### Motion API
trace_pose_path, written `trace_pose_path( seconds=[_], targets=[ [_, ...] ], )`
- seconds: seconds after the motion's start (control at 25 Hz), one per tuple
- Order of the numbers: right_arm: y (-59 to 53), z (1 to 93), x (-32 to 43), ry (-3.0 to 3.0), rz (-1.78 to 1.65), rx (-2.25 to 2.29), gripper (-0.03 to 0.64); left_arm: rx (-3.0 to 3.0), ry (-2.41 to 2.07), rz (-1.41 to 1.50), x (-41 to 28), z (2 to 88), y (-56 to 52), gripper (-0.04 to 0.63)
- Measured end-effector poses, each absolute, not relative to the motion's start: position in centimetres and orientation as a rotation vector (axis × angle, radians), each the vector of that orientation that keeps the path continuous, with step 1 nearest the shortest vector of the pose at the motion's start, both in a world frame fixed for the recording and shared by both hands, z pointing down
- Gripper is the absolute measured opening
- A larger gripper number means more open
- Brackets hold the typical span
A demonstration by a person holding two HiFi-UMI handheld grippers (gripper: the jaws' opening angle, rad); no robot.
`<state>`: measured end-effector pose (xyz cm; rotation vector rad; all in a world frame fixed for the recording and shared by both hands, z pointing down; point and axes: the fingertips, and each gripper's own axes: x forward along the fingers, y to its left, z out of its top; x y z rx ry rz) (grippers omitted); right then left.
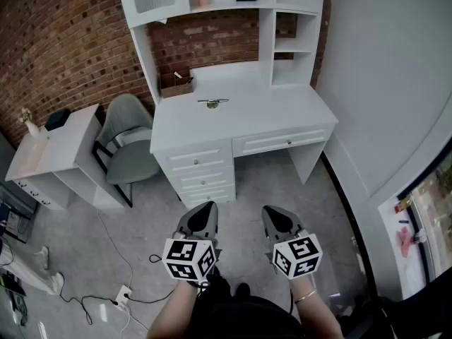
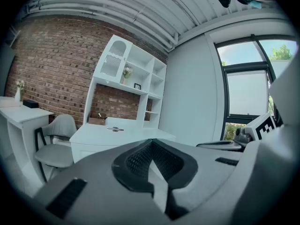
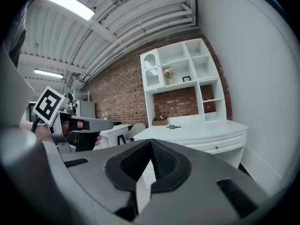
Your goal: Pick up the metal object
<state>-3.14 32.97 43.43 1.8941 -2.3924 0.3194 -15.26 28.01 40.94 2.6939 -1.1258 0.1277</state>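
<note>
The metal object is a small silvery piece lying flat on the white desk, near the middle of its top. It also shows far off in the left gripper view and the right gripper view. My left gripper and right gripper hang side by side over the grey floor, well short of the desk front, and both point toward it. In each gripper view the jaws meet at the tips, left and right, with nothing between them.
A grey chair stands left of the desk, beside a smaller white table. A brown box sits at the desk's back left under the hutch. Cables and a power strip lie on the floor at left. A white wall runs along the right.
</note>
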Motion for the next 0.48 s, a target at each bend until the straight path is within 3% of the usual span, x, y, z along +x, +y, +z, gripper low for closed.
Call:
trace_pose_path(
  seconds=[0.48],
  targets=[
    [33.18,43.55,-2.33,-2.418,0.346,1.952,0.005,2.683,-1.158,0.168,-15.55,41.85,27.84,0.008]
  ],
)
